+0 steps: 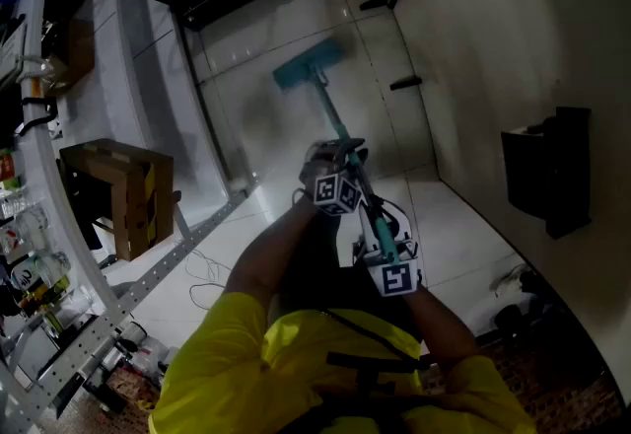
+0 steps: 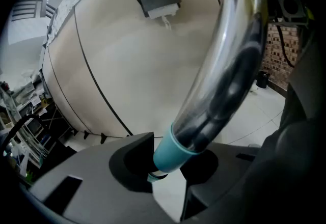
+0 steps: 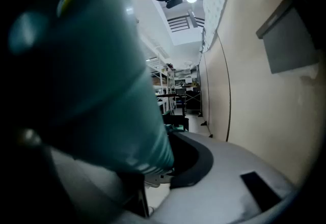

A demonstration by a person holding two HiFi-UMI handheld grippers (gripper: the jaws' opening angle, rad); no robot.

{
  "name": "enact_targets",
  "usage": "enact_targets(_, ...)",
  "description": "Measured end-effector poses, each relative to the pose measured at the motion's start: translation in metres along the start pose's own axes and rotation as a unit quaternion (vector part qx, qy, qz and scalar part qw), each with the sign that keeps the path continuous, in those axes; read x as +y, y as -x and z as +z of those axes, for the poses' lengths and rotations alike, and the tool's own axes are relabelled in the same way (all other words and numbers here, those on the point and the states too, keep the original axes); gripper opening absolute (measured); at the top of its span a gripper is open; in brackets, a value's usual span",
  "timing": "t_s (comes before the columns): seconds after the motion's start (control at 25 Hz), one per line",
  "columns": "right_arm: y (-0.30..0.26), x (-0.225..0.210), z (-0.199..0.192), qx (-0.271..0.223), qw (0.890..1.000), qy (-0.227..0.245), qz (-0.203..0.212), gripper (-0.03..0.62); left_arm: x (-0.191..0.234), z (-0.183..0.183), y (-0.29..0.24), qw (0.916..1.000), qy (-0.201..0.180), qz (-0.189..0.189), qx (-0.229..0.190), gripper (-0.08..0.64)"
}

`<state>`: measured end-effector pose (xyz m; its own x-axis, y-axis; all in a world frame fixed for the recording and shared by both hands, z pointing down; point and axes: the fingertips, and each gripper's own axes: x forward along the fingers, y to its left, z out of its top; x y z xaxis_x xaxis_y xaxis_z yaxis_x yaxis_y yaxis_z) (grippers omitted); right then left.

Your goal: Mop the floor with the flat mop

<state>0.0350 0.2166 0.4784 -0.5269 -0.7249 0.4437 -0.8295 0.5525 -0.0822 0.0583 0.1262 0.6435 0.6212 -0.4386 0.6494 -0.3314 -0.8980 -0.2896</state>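
the pale glossy tiled floor [image 1: 296, 23] runs along a cream wall [image 1: 493, 37]. the flat mop's teal rectangular head [image 1: 309, 64] lies on the tiles ahead of the person, and its long handle [image 1: 330, 116] slants back. the left gripper [image 2: 165, 167] pinches the silvery shaft at its teal collar [image 2: 173, 154]. the right gripper [image 3: 158, 167] pinches the teal end grip [image 3: 102, 90].

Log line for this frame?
left gripper: shut on mop handle | right gripper: shut on mop handle | mop head: on floor

No writing, label, brand, number or sign can be read on anything here.
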Motion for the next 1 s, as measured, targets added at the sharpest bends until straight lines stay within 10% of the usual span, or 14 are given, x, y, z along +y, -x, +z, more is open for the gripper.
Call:
enact_targets(0.68,-0.235,-0.038,0.099,-0.113,0.993,-0.018,-0.014,0.064,0.226,-0.103,-0.060,0.9983,-0.007,0.038,0.044,0.115)
enact_targets(1.0,-0.099,-0.020,0.108,-0.121,0.991,-0.058,-0.020,0.063,0.140,-0.026,0.005,0.9990,-0.011,0.043,-0.005,0.114)
